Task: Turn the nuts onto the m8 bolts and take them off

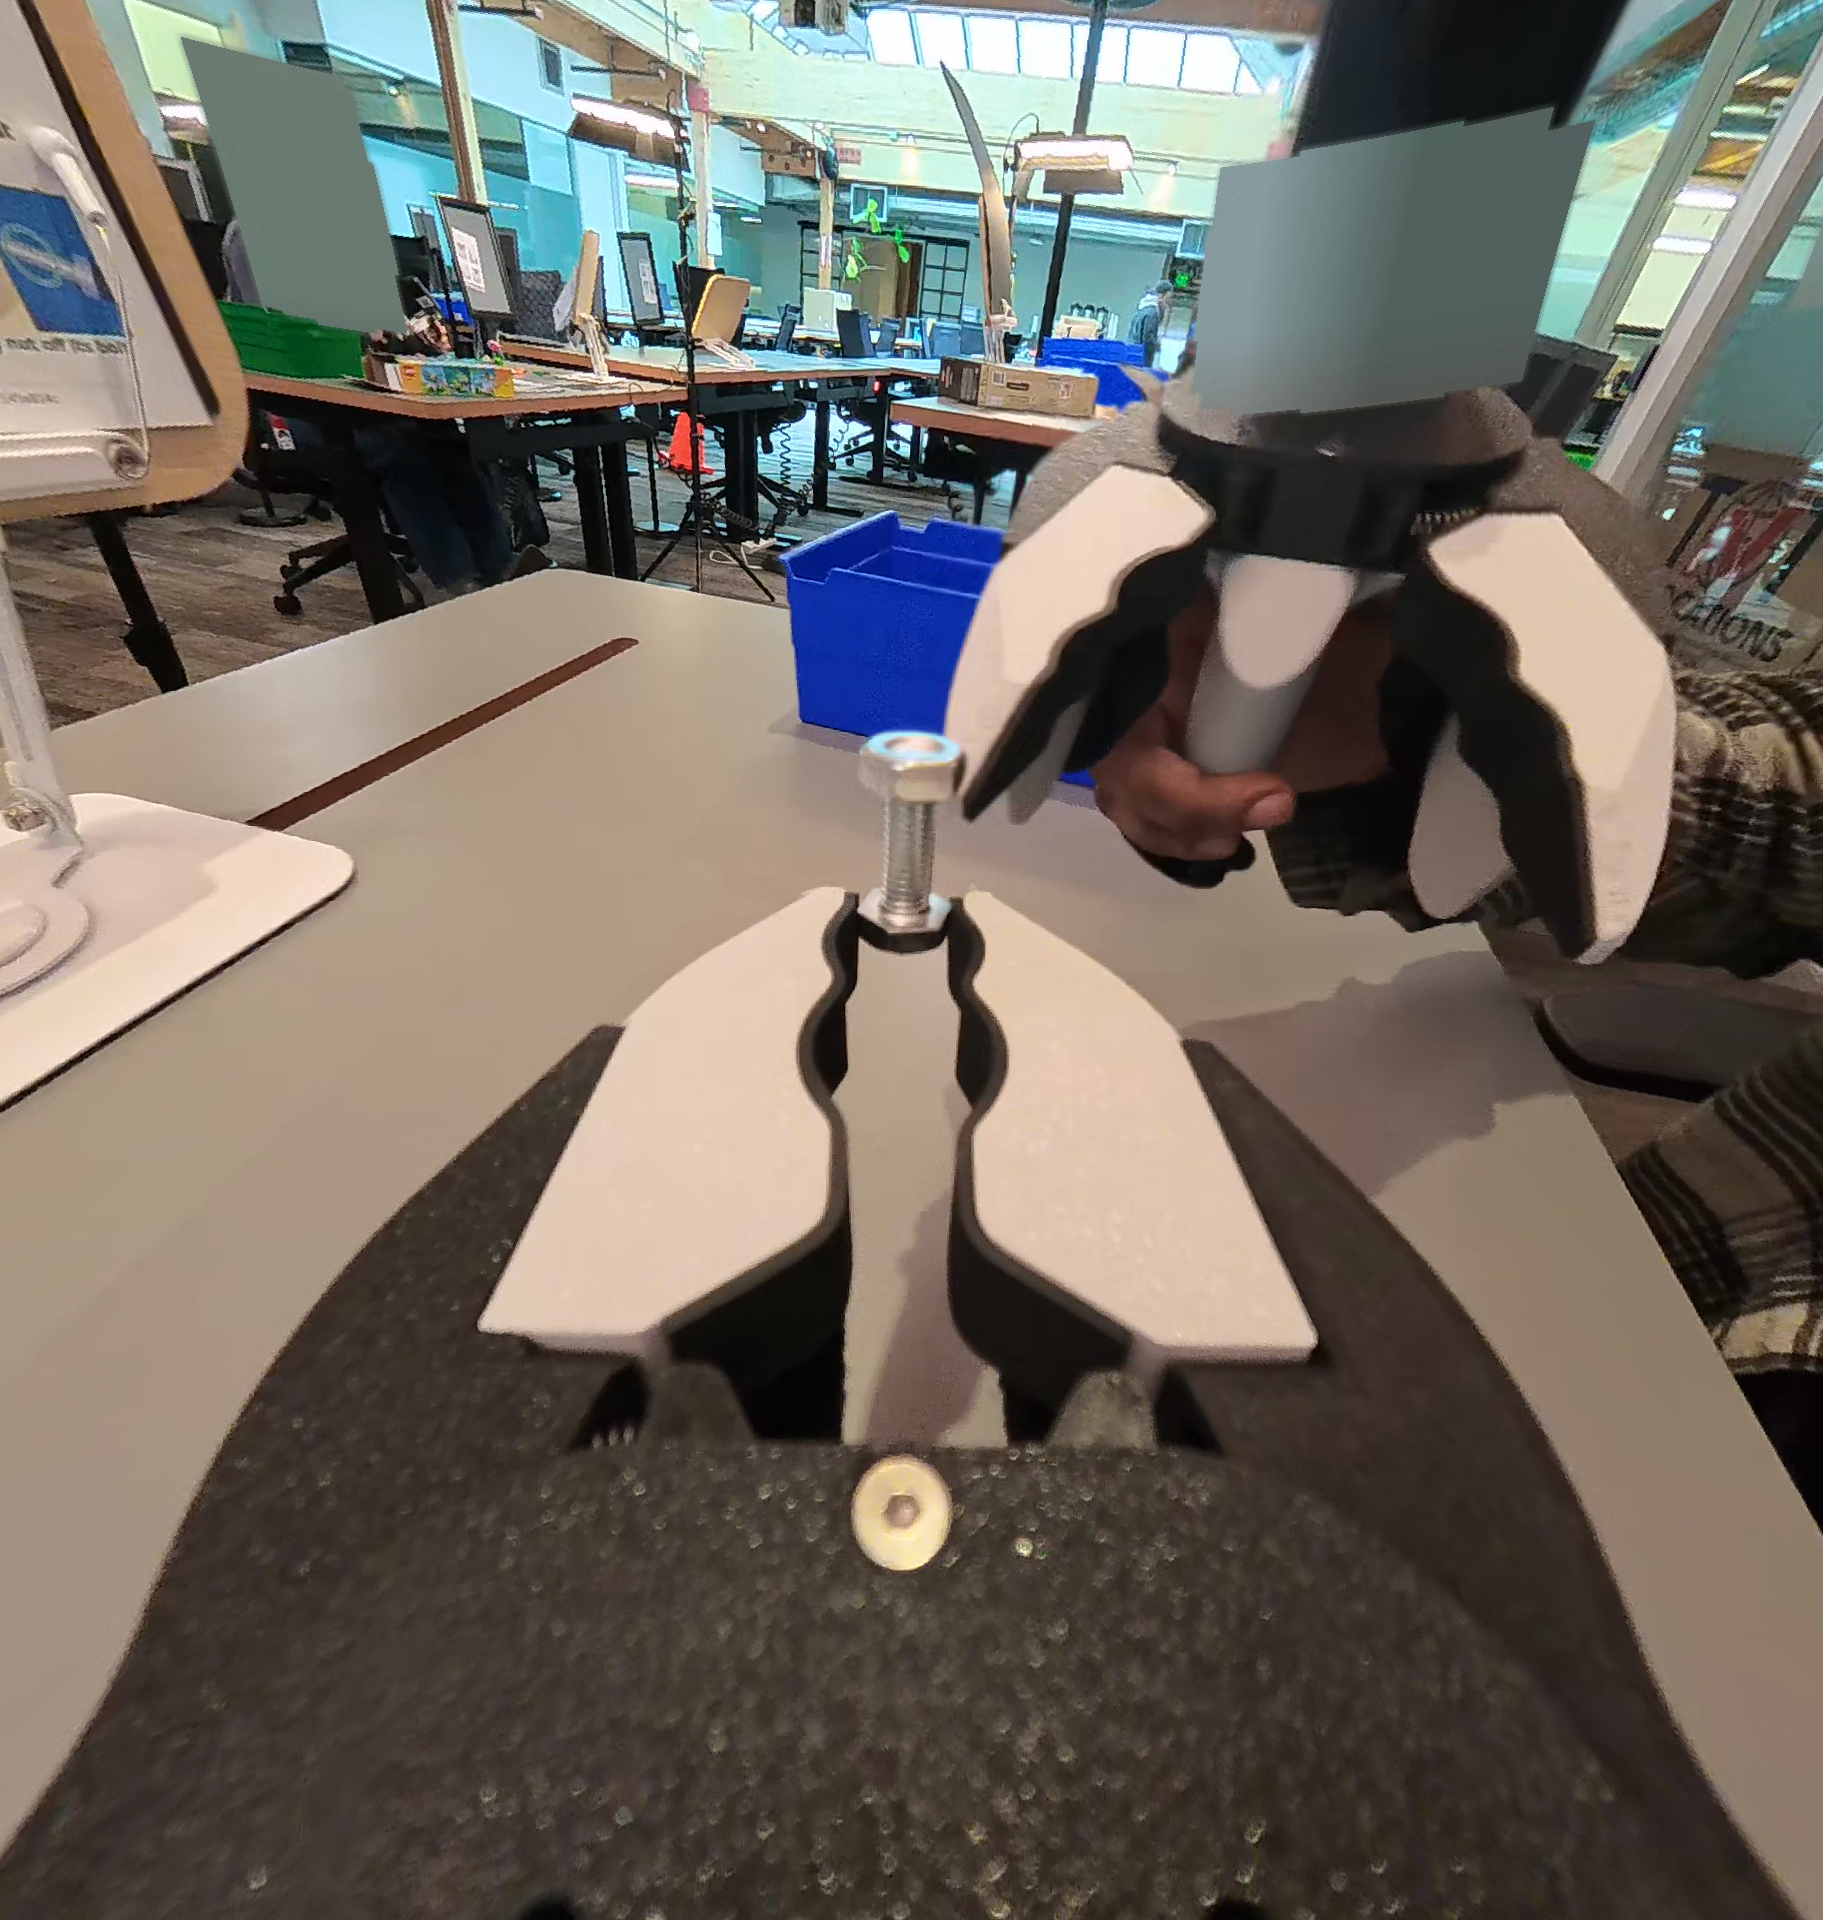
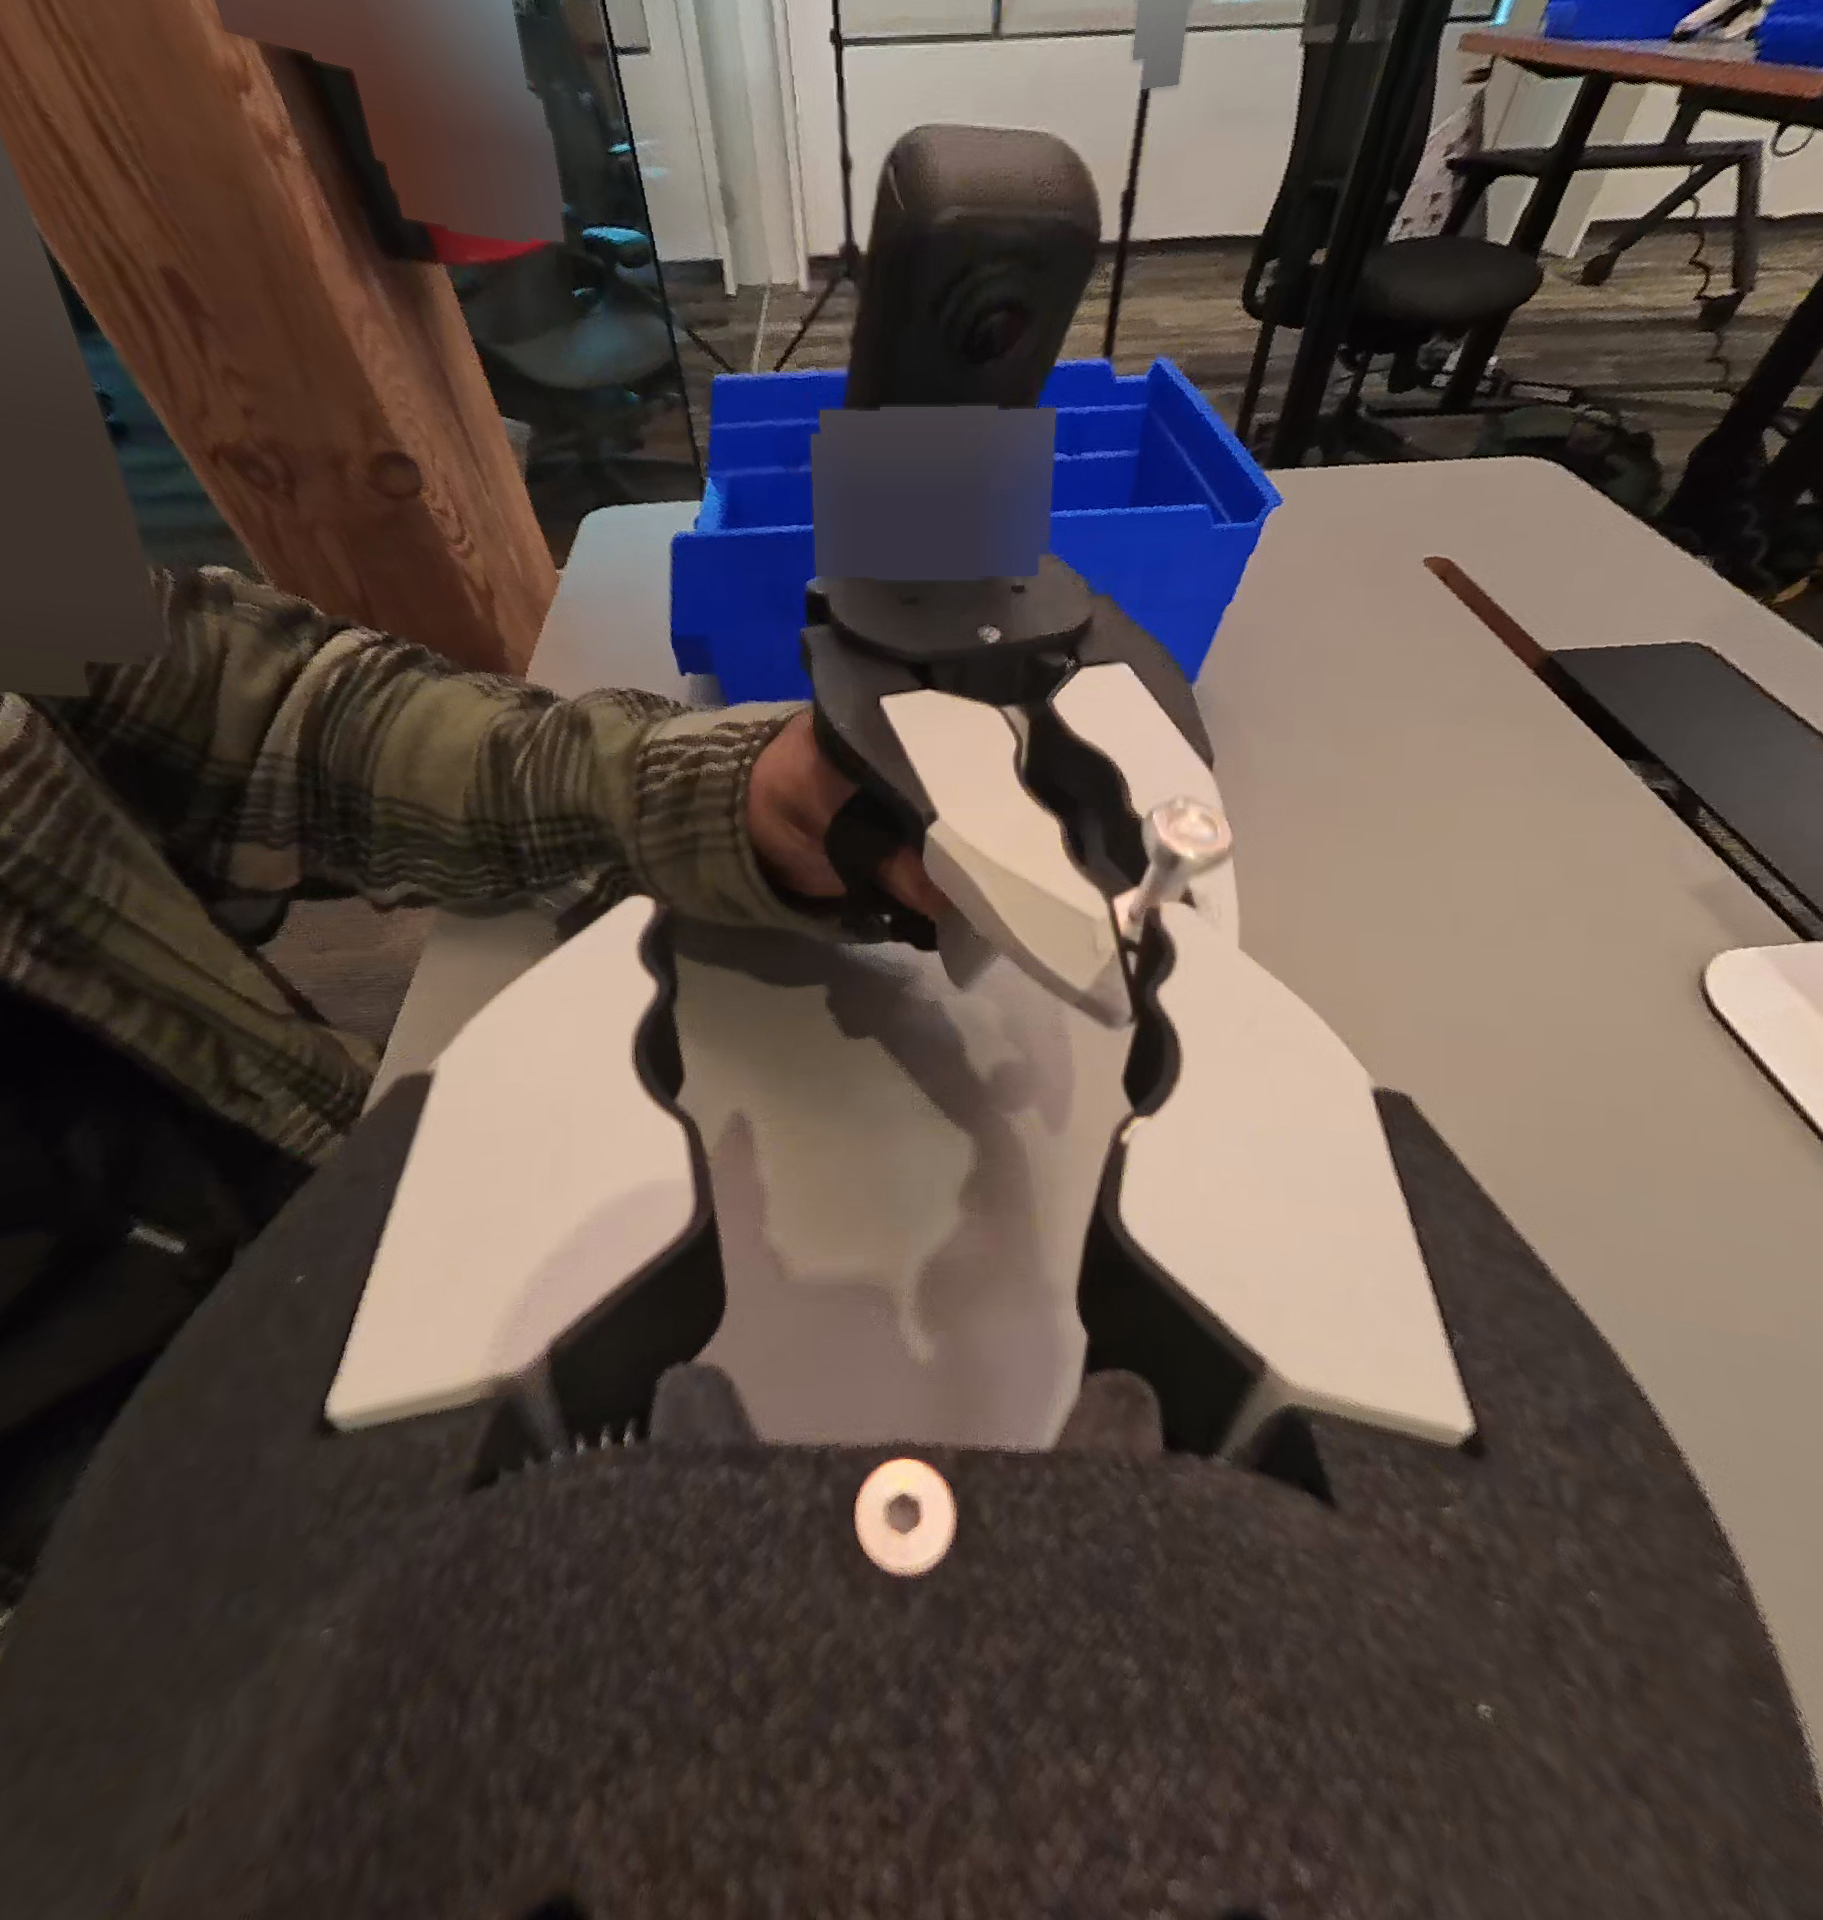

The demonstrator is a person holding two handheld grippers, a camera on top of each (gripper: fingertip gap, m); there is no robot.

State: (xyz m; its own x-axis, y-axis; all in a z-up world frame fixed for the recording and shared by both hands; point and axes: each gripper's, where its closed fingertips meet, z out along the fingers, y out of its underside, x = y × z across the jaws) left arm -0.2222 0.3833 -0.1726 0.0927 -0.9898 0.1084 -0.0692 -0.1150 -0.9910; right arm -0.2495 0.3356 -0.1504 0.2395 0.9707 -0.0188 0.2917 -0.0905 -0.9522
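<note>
- The bolt (image 1: 903, 842) stands upright, head clamped between the left tongs' (image 1: 903, 920) tips, above the grey table (image 1: 471, 935).
- The nut (image 1: 909, 762) sits at the thread's very top: barely started or nearly off, I judge.
- The right tongs (image 1: 1281, 862), at three o'clock, gape wide, empty.
- A blue bin (image 1: 876, 623) waits at twelve o'clock.

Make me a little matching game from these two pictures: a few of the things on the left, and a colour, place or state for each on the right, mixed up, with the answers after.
Things:
1. bolt
2. nut
3. right gripper
4. bin

States:
A. blue, at the table's far edge
B. jaws spread wide, holding nothing
C. upright, its hex head clamped between the left gripper's fingertips
D. at the very top of the threaded shaft

Pairs: 1-C, 2-D, 3-B, 4-A
</note>
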